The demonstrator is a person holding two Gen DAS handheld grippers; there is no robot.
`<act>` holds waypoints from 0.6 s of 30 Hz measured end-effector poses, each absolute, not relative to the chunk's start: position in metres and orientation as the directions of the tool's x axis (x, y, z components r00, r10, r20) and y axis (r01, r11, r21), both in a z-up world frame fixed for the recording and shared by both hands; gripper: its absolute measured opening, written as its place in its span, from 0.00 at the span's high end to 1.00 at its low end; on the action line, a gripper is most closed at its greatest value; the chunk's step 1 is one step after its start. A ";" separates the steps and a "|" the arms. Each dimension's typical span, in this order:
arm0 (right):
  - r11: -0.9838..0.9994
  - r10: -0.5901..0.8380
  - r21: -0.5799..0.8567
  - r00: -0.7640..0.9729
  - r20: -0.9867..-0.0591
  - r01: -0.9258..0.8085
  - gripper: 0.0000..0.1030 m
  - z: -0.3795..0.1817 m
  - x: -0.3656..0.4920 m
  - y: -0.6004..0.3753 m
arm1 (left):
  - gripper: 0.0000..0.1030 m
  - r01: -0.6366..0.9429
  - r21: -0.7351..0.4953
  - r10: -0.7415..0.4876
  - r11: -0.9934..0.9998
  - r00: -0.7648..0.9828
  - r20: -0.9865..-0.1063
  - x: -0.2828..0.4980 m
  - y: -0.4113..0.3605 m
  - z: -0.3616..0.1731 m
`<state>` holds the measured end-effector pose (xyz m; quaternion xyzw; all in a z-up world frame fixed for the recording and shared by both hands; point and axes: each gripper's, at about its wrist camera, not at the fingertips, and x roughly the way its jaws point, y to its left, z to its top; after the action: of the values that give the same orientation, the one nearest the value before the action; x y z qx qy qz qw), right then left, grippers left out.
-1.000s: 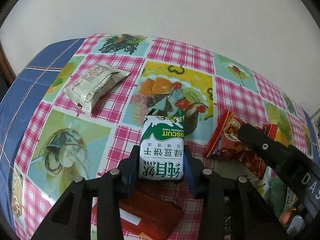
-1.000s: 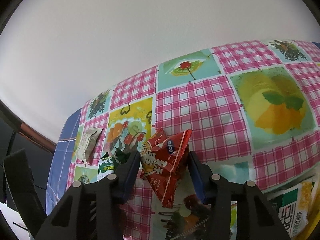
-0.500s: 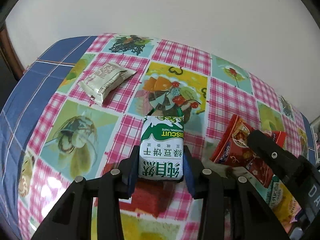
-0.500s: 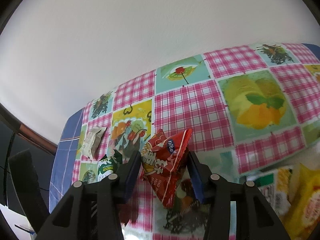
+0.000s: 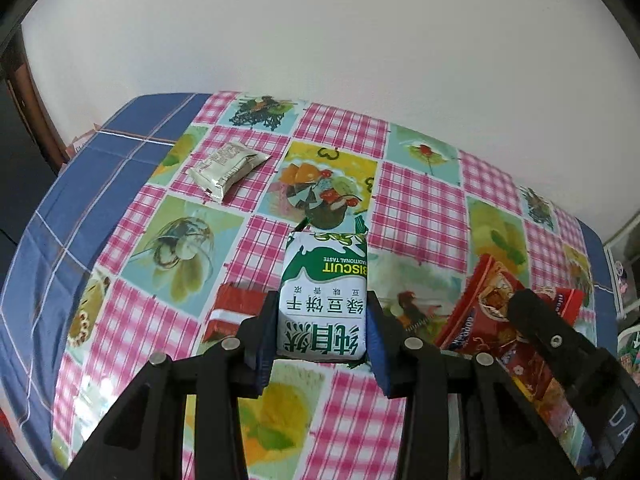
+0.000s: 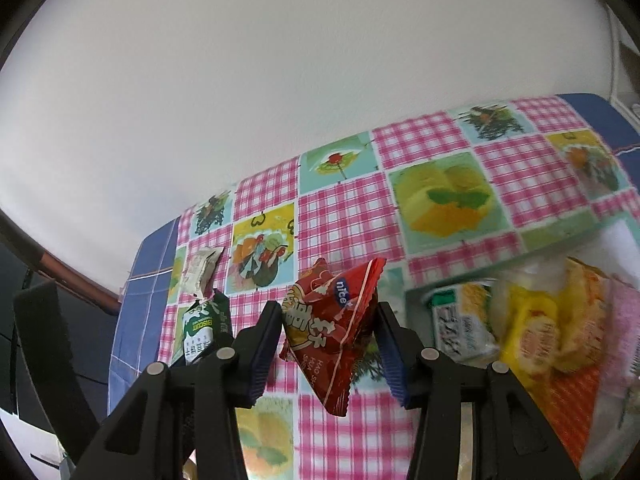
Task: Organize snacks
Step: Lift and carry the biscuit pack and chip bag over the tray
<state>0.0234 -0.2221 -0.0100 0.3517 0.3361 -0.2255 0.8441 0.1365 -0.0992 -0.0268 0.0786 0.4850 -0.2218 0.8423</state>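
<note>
Keep left claw [image 5: 322, 322] clamped on green biscuit pack [image 5: 324, 296] and right claw [image 6: 328, 330] on red pouch [image 6: 330, 328], both above the surface [image 5: 416, 208]; carry level, lower flat, release only once resting.

Black plastic arms, blue ribbed pads and round silver screws are seen on the left gripper [image 5: 322, 338] and right gripper [image 6: 328, 344].
</note>
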 end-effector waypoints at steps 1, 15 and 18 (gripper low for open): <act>0.650 -0.148 0.442 0.674 -0.724 0.618 0.51 -0.007 0.018 -0.221 | 0.60 0.451 -0.080 -0.298 0.889 0.436 -0.849 0.132 -0.098 -0.024; 0.635 -0.162 0.425 0.649 -0.743 0.645 0.51 0.009 -0.032 -0.213 | 0.60 0.488 -0.064 -0.312 0.870 0.446 -0.839 0.078 -0.092 -0.006; 0.633 -0.168 0.419 0.643 -0.747 0.651 0.51 0.013 -0.039 -0.215 | 0.60 0.498 -0.065 -0.316 0.865 0.440 -0.841 0.071 -0.097 -0.006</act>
<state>-0.0393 -0.2155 0.0129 0.3514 0.3441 -0.2450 0.8355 0.0708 -0.0974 -0.0062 0.0966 0.4709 -0.2416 0.8429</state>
